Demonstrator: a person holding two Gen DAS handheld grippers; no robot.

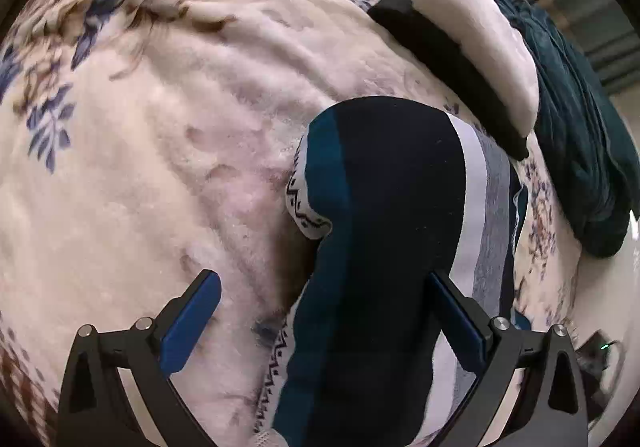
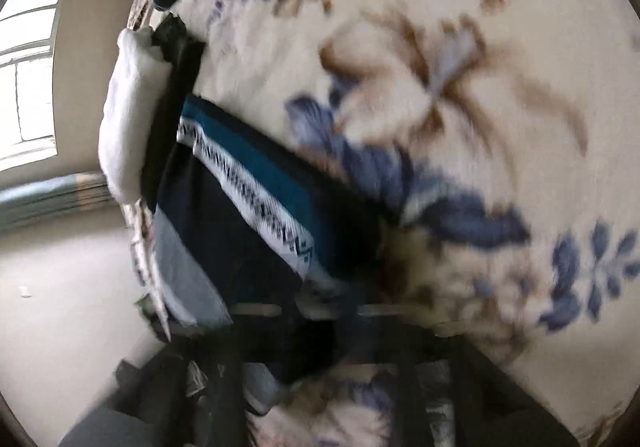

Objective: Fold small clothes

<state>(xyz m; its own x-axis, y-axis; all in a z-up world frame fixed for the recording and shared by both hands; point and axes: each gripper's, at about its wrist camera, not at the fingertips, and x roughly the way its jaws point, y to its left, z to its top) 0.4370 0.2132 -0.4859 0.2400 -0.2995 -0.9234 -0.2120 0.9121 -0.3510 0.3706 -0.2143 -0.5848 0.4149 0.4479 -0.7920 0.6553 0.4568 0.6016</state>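
A small striped garment in navy, teal, white and grey with a zigzag band lies on the floral fleece blanket. My left gripper is open, its blue-padded fingers standing wide, with the garment's near part lying between them. In the blurred right wrist view the same garment lies at centre left. My right gripper is low in that view and seems closed on the garment's edge, but blur hides the fingertips.
A folded white and black item lies beyond the garment, with a dark teal cloth at the blanket's right edge. The bed edge, floor and a window show at left in the right wrist view.
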